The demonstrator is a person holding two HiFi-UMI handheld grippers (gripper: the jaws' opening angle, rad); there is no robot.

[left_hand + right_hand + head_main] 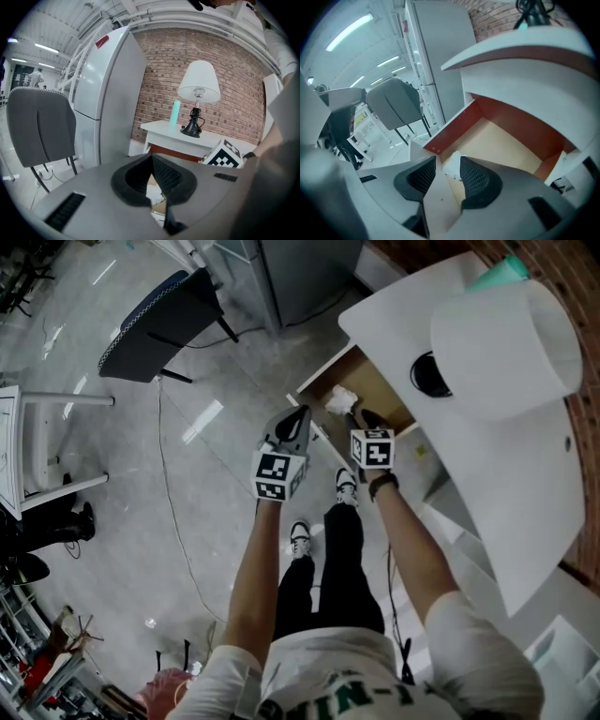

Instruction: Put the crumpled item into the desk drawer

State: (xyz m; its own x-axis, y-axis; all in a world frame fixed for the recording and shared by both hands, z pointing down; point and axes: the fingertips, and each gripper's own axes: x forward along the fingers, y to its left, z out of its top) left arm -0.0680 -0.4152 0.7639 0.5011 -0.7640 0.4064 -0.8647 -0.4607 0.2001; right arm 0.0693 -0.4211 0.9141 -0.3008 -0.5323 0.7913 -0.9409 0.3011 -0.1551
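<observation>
Hovering over the open drawer (375, 390), the right tongs (447, 160) are released: pads spread, nothing gripped. Crumpled paper (452, 166) lies on the drawer floor, in the corner by the red-brown side wall and the front panel, and shows in the gap between the pads. Left tongs (151, 158) are clenched tip to tip and empty, held just beside the right tongs, over the drawer's front edge. White surface (525, 484) above the drawer carries a lamp (199, 82) and a teal bottle (176, 112).
</observation>
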